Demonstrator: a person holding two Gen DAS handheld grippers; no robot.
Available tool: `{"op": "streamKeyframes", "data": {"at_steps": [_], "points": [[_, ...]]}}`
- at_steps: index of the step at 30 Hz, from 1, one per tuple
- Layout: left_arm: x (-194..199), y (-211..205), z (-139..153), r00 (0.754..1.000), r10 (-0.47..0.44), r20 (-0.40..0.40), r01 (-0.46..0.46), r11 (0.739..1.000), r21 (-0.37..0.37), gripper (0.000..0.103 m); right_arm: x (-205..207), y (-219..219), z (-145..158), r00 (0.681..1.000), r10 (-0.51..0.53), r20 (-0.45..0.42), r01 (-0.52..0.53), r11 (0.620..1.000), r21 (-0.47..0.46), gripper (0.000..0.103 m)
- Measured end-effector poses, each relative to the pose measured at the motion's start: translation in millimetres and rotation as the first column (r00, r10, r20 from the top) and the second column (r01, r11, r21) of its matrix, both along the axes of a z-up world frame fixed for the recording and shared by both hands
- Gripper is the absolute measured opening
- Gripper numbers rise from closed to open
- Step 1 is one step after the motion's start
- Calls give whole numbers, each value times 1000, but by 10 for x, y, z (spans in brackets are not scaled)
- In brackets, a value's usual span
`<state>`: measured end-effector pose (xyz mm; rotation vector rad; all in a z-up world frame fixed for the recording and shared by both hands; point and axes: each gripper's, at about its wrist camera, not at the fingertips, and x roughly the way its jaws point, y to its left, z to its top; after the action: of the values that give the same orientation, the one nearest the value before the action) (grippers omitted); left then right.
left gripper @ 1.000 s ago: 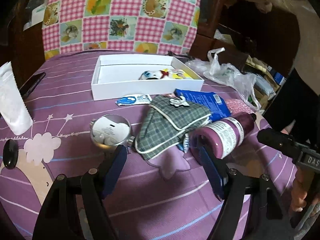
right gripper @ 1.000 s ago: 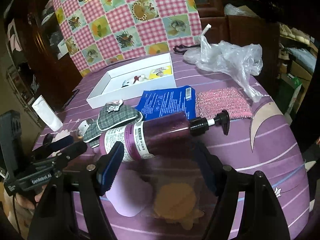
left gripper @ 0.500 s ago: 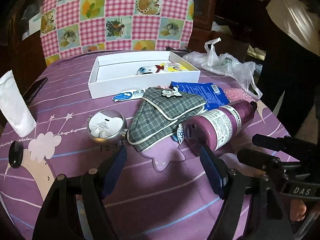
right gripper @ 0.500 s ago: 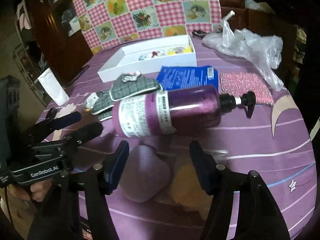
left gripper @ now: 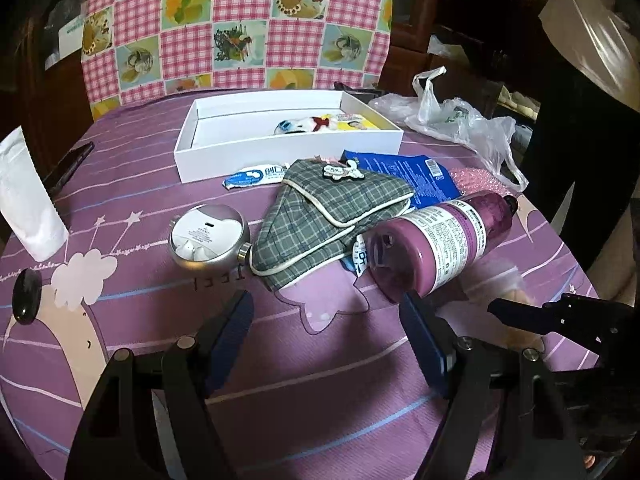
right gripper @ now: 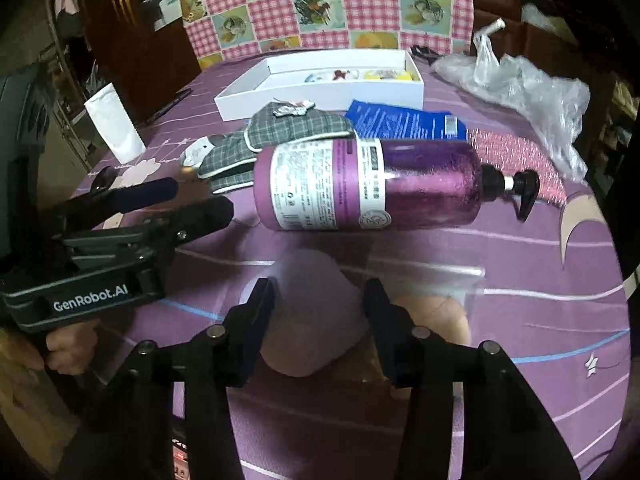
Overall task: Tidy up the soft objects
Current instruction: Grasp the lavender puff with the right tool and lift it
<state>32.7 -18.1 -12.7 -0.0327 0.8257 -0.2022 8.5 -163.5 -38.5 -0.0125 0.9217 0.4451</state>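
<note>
My right gripper (right gripper: 318, 312) hangs over a clear packet (right gripper: 384, 304) holding a pale lilac puff (right gripper: 316, 312) and a tan one (right gripper: 432, 320), lying on the purple cloth (right gripper: 520, 380) just in front of the pump bottle (right gripper: 368, 184). Its jaws are closing, with the lilac puff between them; I can't tell whether the pads are pressing yet. I judge the packet very light and soft, the film slippery and prone to crumple, so I'd pinch across the puff's body, not the loose film edge, and keep the squeeze gentle. The bottle lies close behind and could roll if nudged. My left gripper (left gripper: 326, 332) hovers wide and empty near the plaid pouch (left gripper: 328, 216). The white box (left gripper: 280, 156) at the back looks the likely destination.
</note>
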Motion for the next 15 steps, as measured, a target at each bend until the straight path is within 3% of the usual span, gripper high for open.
{"op": "streamKeyframes", "data": {"at_steps": [10, 12, 15], "points": [[-16, -50, -32, 1000, -13, -8, 13, 1000, 10, 76, -7, 16, -14, 1000, 1, -2, -1, 1000, 1, 52], [-5, -29, -33, 1000, -6, -13, 6, 1000, 2, 76, 6, 2, -26, 1000, 4, -17, -3, 1000, 14, 59], [14, 7, -39, 1000, 6, -21, -6, 1000, -10, 76, 18, -16, -27, 1000, 7, -26, -6, 999, 35, 60]]}}
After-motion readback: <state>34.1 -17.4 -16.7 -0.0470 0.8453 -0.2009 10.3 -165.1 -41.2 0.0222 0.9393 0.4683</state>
